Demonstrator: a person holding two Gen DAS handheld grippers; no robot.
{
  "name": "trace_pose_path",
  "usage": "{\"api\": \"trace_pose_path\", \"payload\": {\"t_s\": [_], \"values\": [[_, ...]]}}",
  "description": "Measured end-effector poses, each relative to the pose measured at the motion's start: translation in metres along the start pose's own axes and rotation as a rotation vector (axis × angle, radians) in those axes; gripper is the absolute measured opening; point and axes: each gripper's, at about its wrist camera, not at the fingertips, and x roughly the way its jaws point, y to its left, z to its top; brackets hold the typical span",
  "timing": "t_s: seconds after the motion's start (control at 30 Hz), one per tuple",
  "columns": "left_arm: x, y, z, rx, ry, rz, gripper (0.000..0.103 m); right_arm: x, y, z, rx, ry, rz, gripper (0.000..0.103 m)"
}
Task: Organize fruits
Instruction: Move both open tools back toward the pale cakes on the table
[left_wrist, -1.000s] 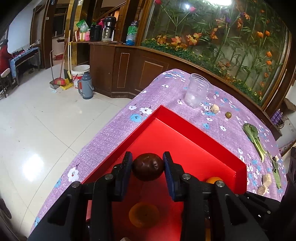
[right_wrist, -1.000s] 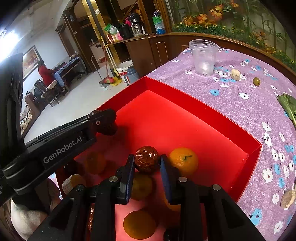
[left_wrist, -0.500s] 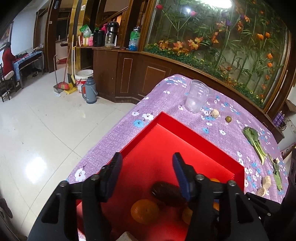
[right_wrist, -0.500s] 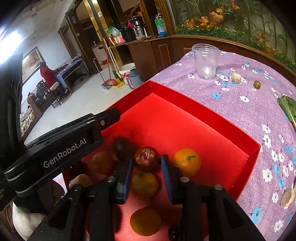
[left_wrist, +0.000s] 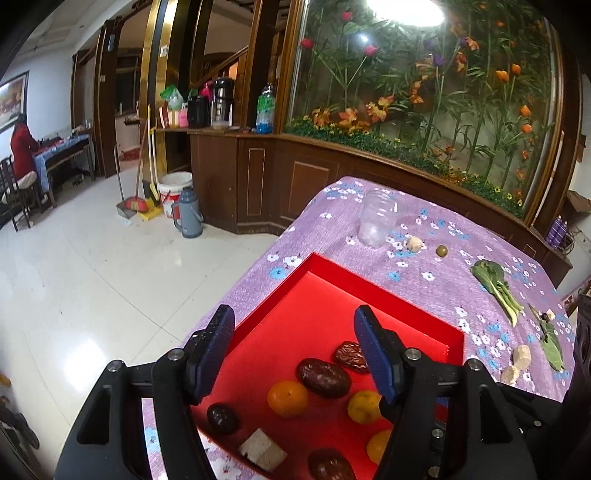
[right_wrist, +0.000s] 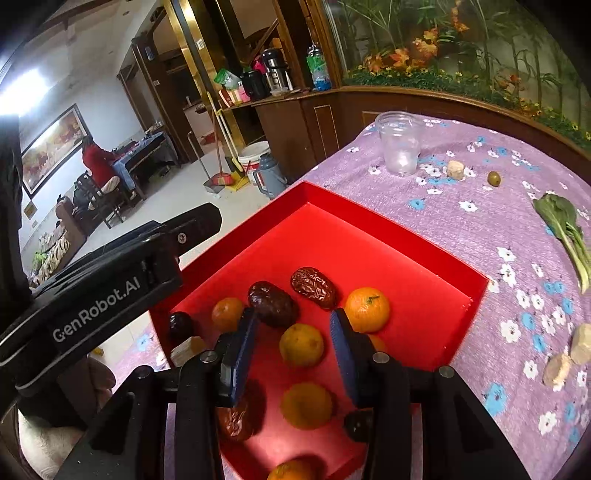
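Fruits already fill the near end of the red tray (right_wrist: 388, 236): two wrinkled dates lie side by side, the smoother date (right_wrist: 272, 303) just left of the wrinkled date (right_wrist: 313, 287), with an orange (right_wrist: 368, 309) beside them and more oranges and dark dates closer to the cameras. The left gripper (left_wrist: 293, 352) hangs above the tray, its jaws just opened wide with nothing between them. The right gripper (right_wrist: 291, 349) has also just been opening, its jaws parted less and clear of any fruit, though a yellowish orange (right_wrist: 301, 344) shows on the tray floor below the gap. Both look to have let go so the dates join the pile. Out on the purple flowered table (right_wrist: 480, 221) a small green fruit (right_wrist: 494, 178) lies well apart from the tray, near a clear plastic cup (right_wrist: 400, 147), probably still to be gathered; leafy greens (right_wrist: 561, 225) and pale chunks there likely don't belong with the fruit.
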Motion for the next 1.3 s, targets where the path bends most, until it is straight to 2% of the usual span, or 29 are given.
{"api": "trace_pose_path", "payload": {"t_s": [0.37,0.8,1.07,1.3], "values": [[-0.05,-0.028,-0.001,0.063,-0.072,0.001,0.073,-0.047,0.0,-0.015,0.008,-0.071,0.0,0.051],[-0.09,-0.085,-0.008,0.183,-0.14,-0.002,0.083,-0.09,-0.042,-0.04,0.094,-0.138,-0.01,0.056],[-0.11,-0.123,-0.018,0.269,-0.15,-0.068,0.085,-0.107,-0.069,-0.052,0.156,-0.165,-0.016,0.06],[-0.111,-0.144,-0.026,0.32,-0.134,-0.097,0.085,-0.117,-0.088,-0.064,0.197,-0.179,-0.022,0.06]]}}
